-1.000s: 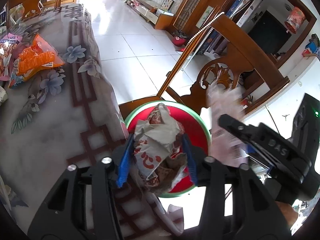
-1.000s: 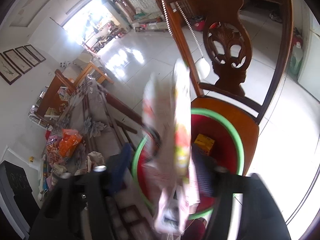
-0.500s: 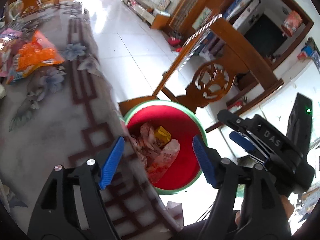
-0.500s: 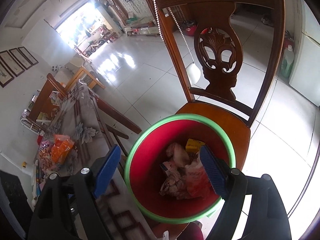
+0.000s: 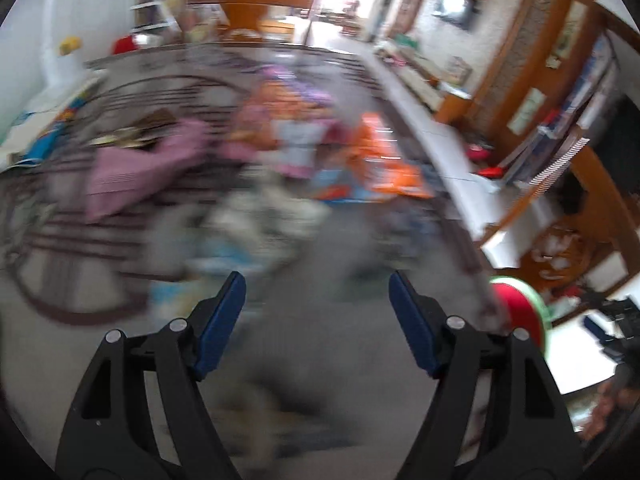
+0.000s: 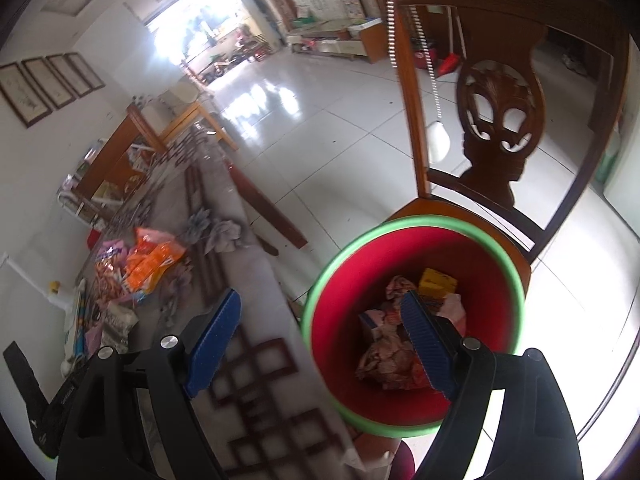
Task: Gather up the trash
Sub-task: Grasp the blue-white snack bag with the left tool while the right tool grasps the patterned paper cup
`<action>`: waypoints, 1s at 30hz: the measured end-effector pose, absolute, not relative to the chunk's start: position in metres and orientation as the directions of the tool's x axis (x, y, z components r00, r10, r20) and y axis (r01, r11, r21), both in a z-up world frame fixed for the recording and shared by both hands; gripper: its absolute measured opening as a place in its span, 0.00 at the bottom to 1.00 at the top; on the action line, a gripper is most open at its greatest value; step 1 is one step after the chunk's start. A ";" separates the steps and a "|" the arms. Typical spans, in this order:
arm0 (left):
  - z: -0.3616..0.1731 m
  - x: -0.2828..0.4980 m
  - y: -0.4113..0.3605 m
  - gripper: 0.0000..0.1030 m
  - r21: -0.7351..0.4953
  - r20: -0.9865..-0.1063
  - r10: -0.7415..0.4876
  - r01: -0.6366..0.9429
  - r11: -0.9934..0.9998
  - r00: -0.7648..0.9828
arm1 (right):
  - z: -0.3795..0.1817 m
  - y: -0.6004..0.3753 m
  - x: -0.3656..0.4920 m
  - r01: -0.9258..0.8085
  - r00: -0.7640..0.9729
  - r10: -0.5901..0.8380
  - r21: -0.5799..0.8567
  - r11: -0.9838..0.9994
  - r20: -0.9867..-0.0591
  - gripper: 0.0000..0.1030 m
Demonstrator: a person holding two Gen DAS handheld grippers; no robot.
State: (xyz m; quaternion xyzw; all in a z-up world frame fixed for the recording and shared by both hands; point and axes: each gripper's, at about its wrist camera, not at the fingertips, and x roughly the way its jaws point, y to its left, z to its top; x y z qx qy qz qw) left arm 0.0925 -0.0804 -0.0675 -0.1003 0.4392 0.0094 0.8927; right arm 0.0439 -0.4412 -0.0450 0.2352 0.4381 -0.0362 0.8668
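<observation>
Left tool: fingers spread wide, nothing between them. View heavily blurred. Wrappers lie on tabletop well ahead of tool tips, orange ones ahead-right. Bin just right of right finger.

Right tool: fingers spread wide, empty. Bin on chair, under right finger; trash inside. Wrappers on tabletop, far ahead-left.

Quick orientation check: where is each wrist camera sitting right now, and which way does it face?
Left wrist: on the left gripper, facing the blurred wrapper-strewn table; open blue fingers show.
Right wrist: on the right gripper, looking down at the red bin on the chair; open fingers show.
Shared: table, orange packets, red bin.
</observation>
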 end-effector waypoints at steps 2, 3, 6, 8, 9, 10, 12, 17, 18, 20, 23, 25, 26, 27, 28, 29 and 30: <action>-0.074 0.091 -0.064 0.69 -0.140 -0.803 -0.035 -0.131 0.981 0.596 | -0.045 -0.436 0.047 0.263 0.609 0.156 0.384 0.885 -0.778 0.77; -0.081 0.090 -0.053 0.69 -0.127 -0.813 -0.018 -0.148 0.981 0.582 | -0.045 -0.433 0.048 0.261 0.607 0.163 0.389 0.884 -0.778 0.77; -0.097 0.094 -0.041 0.55 -0.119 -0.845 -0.022 -0.147 0.982 0.534 | -0.043 -0.421 0.052 0.241 0.605 0.183 0.397 0.886 -0.775 0.77; -0.104 0.097 -0.038 0.42 -0.139 -0.864 -0.055 -0.132 0.981 0.500 | -0.041 -0.410 0.055 0.221 0.603 0.192 0.394 0.892 -0.774 0.77; -0.101 0.093 -0.037 0.37 -0.145 -0.856 -0.062 -0.124 0.982 0.513 | -0.040 -0.403 0.057 0.208 0.601 0.196 0.389 0.898 -0.775 0.77; -0.098 0.091 -0.036 0.27 -0.142 -0.850 -0.065 -0.108 0.984 0.522 | -0.039 -0.396 0.059 0.195 0.598 0.199 0.383 0.903 -0.776 0.77; -0.091 0.084 -0.034 0.26 -0.126 -0.847 -0.065 -0.081 0.989 0.527 | -0.039 -0.384 0.062 0.177 0.592 0.204 0.372 0.911 -0.780 0.77; -0.077 0.058 -0.019 0.25 -0.162 -0.832 -0.113 -0.044 0.986 0.543 | -0.040 -0.355 0.069 0.138 0.570 0.201 0.334 0.932 -0.797 0.77; -0.075 0.050 -0.013 0.25 -0.174 -0.828 -0.120 -0.048 0.984 0.548 | -0.040 -0.348 0.071 0.129 0.565 0.199 0.325 0.937 -0.800 0.77; -0.076 0.039 -0.002 0.25 -0.201 -0.823 -0.128 -0.072 0.977 0.553 | -0.040 -0.336 0.073 0.115 0.559 0.196 0.309 0.944 -0.806 0.77; -0.088 0.024 0.017 0.25 -0.257 -0.825 -0.149 -0.127 0.958 0.544 | -0.040 -0.312 0.076 0.081 0.546 0.196 0.285 0.955 -0.815 0.77; -0.095 0.021 0.029 0.25 -0.294 -0.827 -0.164 -0.165 0.942 0.537 | -0.043 -0.292 0.078 0.039 0.524 0.212 0.272 0.962 -0.825 0.78; -0.096 0.022 0.035 0.25 -0.319 -0.823 -0.182 -0.171 0.932 0.538 | -0.045 -0.286 0.079 0.025 0.516 0.219 0.271 0.962 -0.828 0.81; -0.094 0.022 0.037 0.25 -0.326 -0.816 -0.185 -0.172 0.930 0.547 | -0.048 -0.276 0.080 0.000 0.497 0.237 0.273 0.962 -0.835 0.82; -0.093 0.021 0.040 0.25 -0.329 -0.812 -0.184 -0.174 0.928 0.554 | -0.051 -0.268 0.081 -0.018 0.482 0.250 0.275 0.961 -0.840 0.82; -0.091 0.021 0.042 0.25 -0.343 -0.804 -0.191 -0.176 0.923 0.563 | -0.054 -0.259 0.083 -0.039 0.457 0.269 0.283 0.958 -0.848 0.83; -0.090 0.022 0.044 0.25 -0.365 -0.798 -0.209 -0.177 0.914 0.566 | -0.056 -0.253 0.084 -0.046 0.440 0.287 0.297 0.954 -0.851 0.83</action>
